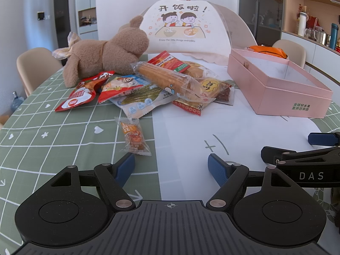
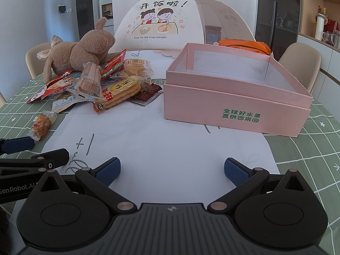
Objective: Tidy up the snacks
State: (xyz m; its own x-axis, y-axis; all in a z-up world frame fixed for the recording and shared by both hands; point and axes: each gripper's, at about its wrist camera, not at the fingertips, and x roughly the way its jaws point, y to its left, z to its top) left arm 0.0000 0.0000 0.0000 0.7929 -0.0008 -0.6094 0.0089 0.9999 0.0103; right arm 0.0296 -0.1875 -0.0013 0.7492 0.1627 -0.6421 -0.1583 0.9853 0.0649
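Observation:
A heap of snack packets [image 1: 161, 85] [image 2: 99, 85] lies on the table in front of a brown plush toy. One small orange packet [image 1: 133, 136] [image 2: 42, 125] lies apart, nearest to me. To the right stands a pink box [image 1: 276, 85] [image 2: 233, 97] with no lid, nothing visible inside. My left gripper [image 1: 171, 169] hovers open just short of the small packet, nothing between its blue pads. My right gripper [image 2: 172, 170] is open over the white sheet, short of the box. Each gripper shows at the edge of the other's view.
A brown plush toy [image 1: 106, 53] [image 2: 78, 51] lies behind the snacks. A domed food cover [image 1: 180, 27] [image 2: 161, 23] stands at the back, an orange bag [image 1: 267, 51] [image 2: 244, 43] behind the box. Chairs ring the green checked tablecloth [image 1: 53, 138]; a white sheet [image 2: 159, 140] covers the middle.

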